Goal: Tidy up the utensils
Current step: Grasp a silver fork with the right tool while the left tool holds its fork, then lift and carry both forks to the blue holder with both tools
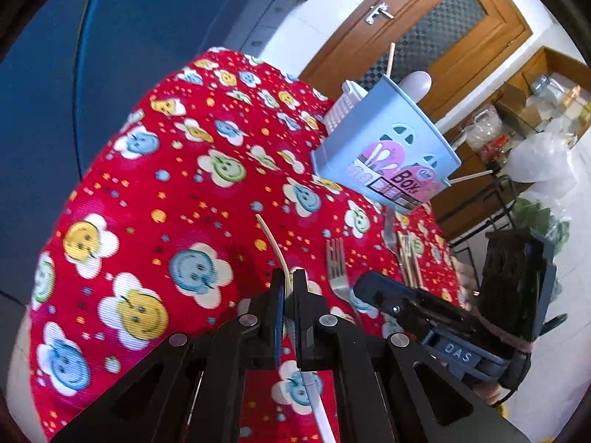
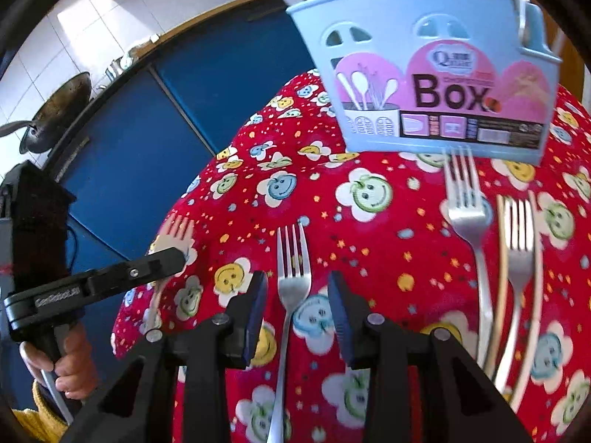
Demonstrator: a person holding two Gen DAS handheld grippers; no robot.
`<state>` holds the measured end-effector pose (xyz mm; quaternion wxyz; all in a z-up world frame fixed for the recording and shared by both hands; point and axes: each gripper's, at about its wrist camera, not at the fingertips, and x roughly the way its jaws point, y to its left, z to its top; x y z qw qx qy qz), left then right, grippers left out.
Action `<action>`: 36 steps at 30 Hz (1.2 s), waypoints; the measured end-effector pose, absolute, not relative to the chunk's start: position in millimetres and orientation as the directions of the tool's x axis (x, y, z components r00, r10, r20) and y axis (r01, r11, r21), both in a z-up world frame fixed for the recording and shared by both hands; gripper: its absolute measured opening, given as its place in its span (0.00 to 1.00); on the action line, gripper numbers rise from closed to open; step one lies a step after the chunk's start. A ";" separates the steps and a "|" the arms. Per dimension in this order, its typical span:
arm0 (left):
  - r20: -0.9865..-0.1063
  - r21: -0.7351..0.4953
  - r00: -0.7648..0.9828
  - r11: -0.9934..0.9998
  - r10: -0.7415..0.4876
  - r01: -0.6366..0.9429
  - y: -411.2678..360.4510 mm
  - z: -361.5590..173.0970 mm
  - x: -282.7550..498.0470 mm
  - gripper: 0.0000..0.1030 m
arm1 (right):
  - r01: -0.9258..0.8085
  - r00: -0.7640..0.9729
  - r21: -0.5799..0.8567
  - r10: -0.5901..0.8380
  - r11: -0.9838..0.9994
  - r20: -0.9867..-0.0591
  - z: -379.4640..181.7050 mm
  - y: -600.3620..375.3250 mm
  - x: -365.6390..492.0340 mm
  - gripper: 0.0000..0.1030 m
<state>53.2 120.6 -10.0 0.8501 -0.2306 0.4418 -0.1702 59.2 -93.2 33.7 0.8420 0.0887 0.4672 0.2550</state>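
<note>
My left gripper (image 1: 290,277) is shut on a thin white plastic fork (image 1: 274,243), held edge-on above the red smiley tablecloth (image 1: 147,184). The right wrist view shows that fork's tines (image 2: 177,227) past the left gripper (image 2: 171,256). My right gripper (image 2: 295,280) is open just over a metal fork (image 2: 293,277), which lies on the cloth between the jaws, clear of both pads. The light blue utensil box (image 2: 424,74) stands upright beyond it, with a white spoon and a chopstick inside. Two more metal forks (image 2: 465,214) (image 2: 519,243) lie at the right with chopsticks (image 2: 498,295).
A blue cabinet (image 2: 166,129) runs behind the table, with a wok (image 2: 55,110) on the counter above it. A wooden door (image 1: 424,37) and plastic bags (image 1: 535,158) are beyond the table's far edge. A hand (image 2: 70,365) grips the left tool's handle.
</note>
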 end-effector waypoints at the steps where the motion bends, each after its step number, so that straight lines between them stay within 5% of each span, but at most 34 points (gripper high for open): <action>1: -0.675 -0.532 0.557 0.842 -0.483 0.086 121.4 -9.3 52.8 0.03 | -0.352 0.428 0.383 0.511 0.854 -0.745 31.9 -90.3 61.7 0.36; 10: -0.675 -0.502 0.580 0.860 -0.457 0.093 122.2 -5.0 51.4 0.04 | -0.415 0.393 0.372 0.532 0.831 -0.751 24.3 -75.8 77.8 0.37; 15: -0.672 -0.506 0.582 0.858 -0.457 0.088 120.9 -5.2 50.6 0.04 | -0.402 0.367 0.429 0.571 0.809 -0.734 20.1 -81.9 86.7 0.15; 22: -0.673 -0.498 0.588 0.863 -0.449 0.088 117.2 -2.7 50.2 0.04 | -0.383 0.412 0.452 0.587 0.805 -0.697 26.7 -92.2 78.8 0.05; 36: -0.625 -0.415 0.660 0.894 -0.417 0.172 84.7 28.6 40.0 0.04 | -0.350 0.636 0.404 0.531 0.845 -0.560 91.8 -138.3 36.5 0.03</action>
